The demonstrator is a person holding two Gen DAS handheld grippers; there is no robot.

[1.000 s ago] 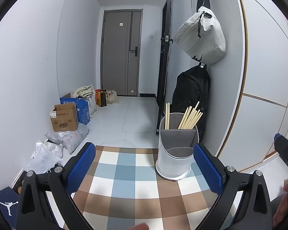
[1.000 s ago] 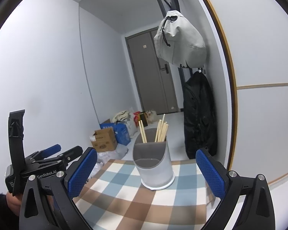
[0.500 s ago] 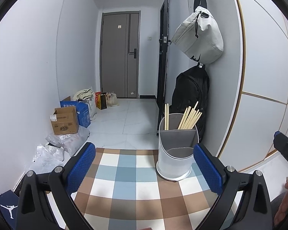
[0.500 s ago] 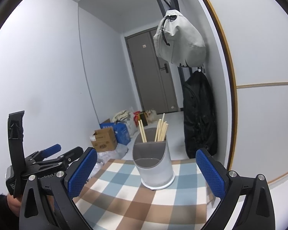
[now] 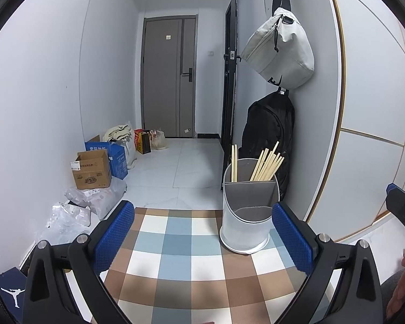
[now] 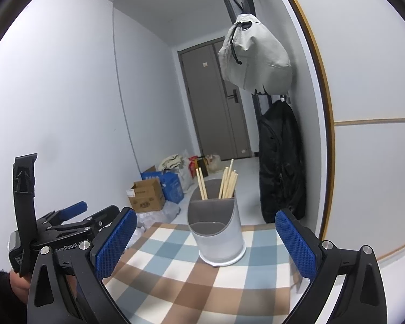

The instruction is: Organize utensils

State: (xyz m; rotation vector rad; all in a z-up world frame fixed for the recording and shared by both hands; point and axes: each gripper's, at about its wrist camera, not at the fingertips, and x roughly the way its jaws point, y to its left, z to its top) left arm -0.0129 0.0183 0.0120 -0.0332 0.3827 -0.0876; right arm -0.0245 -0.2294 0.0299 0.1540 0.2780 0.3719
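Chopsticks upright in the holder, both grippers empty

Chopsticks (image 5: 267, 164) stand bundled in the rear compartment of a grey utensil holder (image 5: 247, 216), leaning toward its right side, while a separate pair of chopsticks (image 5: 233, 163) stands nearly straight at the left of that same compartment. The holder's lower front compartment looks empty as far as its rim lets one see. It sits on a checked tablecloth (image 5: 175, 248) of blue, brown and white squares, toward the far right part of the cloth, close to the white wall.

The left gripper (image 5: 202, 235) hovers above the cloth with its blue pads spread wide apart and nothing between them; the holder appears just inside its right pad. The right gripper (image 6: 206, 243) is likewise spread wide and empty, with the holder framed between its pads and clear of both. In the right wrist view the left gripper's body shows at the lower left, held by a hand (image 6: 19, 283) in a dark sleeve.

Behind the table, a pale grey bag (image 5: 280, 51) hangs on the wall above a black backpack (image 5: 267, 127). A grey door (image 5: 170, 86) closes the far end of the hallway, and cardboard boxes (image 5: 91, 172) and plastic bags lie along the left wall on the tiled floor
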